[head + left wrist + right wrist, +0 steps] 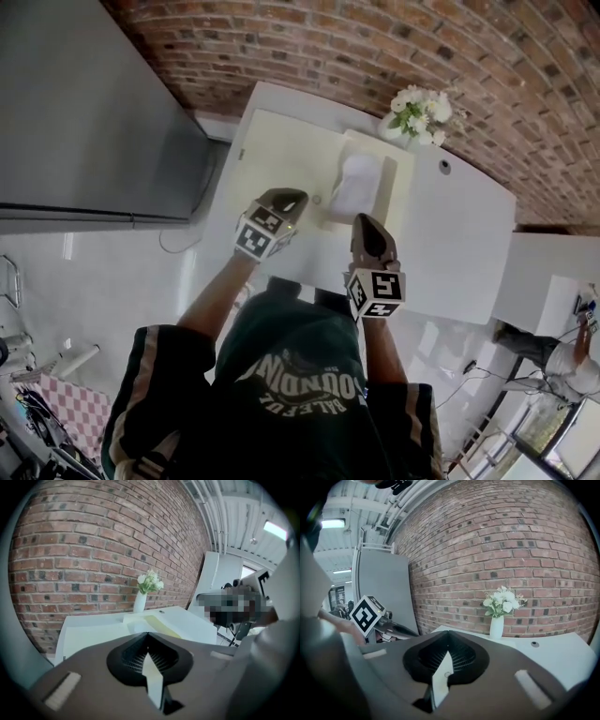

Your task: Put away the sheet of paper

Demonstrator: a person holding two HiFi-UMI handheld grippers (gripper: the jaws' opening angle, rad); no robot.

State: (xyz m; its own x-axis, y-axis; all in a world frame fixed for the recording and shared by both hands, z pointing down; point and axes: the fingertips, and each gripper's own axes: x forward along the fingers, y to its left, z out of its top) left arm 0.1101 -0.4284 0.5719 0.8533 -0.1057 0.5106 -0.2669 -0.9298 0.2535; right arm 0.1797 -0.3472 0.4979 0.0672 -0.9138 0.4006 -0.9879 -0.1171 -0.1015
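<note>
Left gripper (291,197), right gripper (362,220) closed; paper (355,184) apparently in tray (396,178).

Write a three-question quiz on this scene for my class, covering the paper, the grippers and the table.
1. True or false: the sheet of paper lies free of both grippers.
2. What stands beside the brick wall? A) a vase of flowers B) a kettle C) a lamp
3. Fill in: the jaws of the left gripper and the right gripper are both ____.
Key: 1 true; 2 A; 3 shut.

Loft-style studio or office: bare brick wall (375,56), white desk (459,244), flower vase (496,627), ceiling pipes (211,513).
</note>
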